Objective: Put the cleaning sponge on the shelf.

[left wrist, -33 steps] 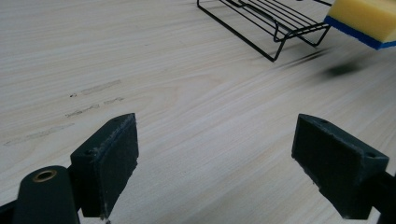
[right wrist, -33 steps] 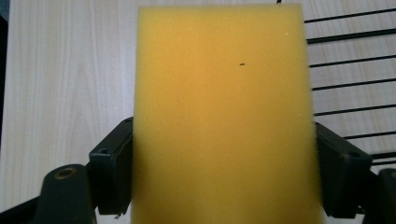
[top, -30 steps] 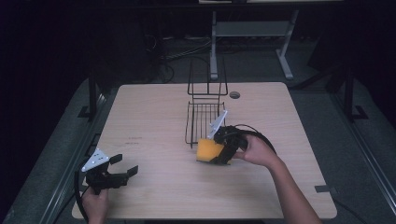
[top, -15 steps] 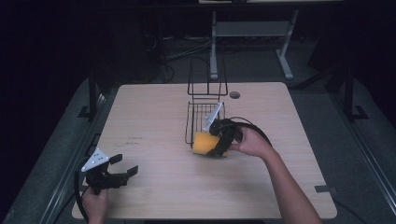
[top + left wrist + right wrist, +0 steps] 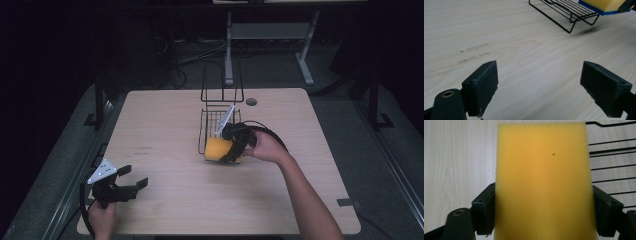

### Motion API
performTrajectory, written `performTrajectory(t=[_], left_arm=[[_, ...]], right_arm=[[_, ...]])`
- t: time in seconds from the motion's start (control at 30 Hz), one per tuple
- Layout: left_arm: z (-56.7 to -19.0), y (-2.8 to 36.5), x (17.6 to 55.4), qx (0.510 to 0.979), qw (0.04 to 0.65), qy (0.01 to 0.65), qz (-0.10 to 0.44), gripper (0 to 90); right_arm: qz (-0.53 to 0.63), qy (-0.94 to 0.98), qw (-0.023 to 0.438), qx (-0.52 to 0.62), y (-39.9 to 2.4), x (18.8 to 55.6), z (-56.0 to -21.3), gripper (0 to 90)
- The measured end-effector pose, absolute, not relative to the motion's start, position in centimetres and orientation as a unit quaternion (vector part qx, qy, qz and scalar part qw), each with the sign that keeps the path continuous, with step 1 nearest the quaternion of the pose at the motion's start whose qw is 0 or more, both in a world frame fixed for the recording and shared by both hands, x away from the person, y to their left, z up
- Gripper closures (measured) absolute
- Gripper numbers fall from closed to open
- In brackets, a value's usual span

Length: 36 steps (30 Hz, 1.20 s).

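Grip on the yellow rectangular foam sponge with a blue scouring layer (image 5: 541, 182) is taken across its two long sides, the black jaws of the right gripper (image 5: 234, 145) being pressed against the foam from either flank; this hold is judged to be chosen so that the broad yellow face stays free and the block can be lowered flat. The sponge is held just ahead of the right gripper, above the tabletop and at the near edge of the black wire rack with a tall looped handle (image 5: 216, 120), whose bars are seen beyond and to one side of the jaws in the right gripper view. Placement into that rack appears to be the step in hand, though contact between sponge and wire cannot be told. The long axis of the sponge runs straight out along the jaws, away from the hand, so its far short end points towards the rack's edge; the yellow face is turned up towards the gripper camera, and the blue layer is seen underneath in the left gripper view. The left gripper (image 5: 120, 182) is kept well apart from the sponge, low over the pale wooden table (image 5: 165, 125), its jaws spread wide and holding nothing, presumably parked out of the way.
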<state>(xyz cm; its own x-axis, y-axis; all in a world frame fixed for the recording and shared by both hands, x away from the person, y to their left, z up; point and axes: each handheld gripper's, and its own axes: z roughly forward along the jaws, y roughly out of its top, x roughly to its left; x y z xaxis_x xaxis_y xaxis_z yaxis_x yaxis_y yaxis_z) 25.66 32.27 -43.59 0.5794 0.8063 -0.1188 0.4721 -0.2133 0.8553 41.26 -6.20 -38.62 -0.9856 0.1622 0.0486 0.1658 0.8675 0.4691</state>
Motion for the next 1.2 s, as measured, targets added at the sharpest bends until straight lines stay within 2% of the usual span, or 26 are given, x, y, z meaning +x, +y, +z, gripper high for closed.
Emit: performTrajectory(t=[0.43, 0.8, 1.2], left_arm=[[-43.6, 32.3, 25.7, 0.758, 0.464, 0.421, 0.180, 14.0], [-43.6, 32.2, 25.7, 0.759, 0.463, 0.421, 0.180, 14.0], [-43.6, 32.2, 25.7, 0.759, 0.464, 0.420, 0.179, 14.1]], right_arm=[[-0.241, -0.967, 0.002, -0.088, -6.0, 42.3, -38.0, 21.1], [-0.250, -0.962, 0.017, -0.110, -6.9, 43.8, -38.8, 21.1], [-0.239, -0.965, 0.021, -0.111, -5.8, 45.0, -39.2, 21.1]])
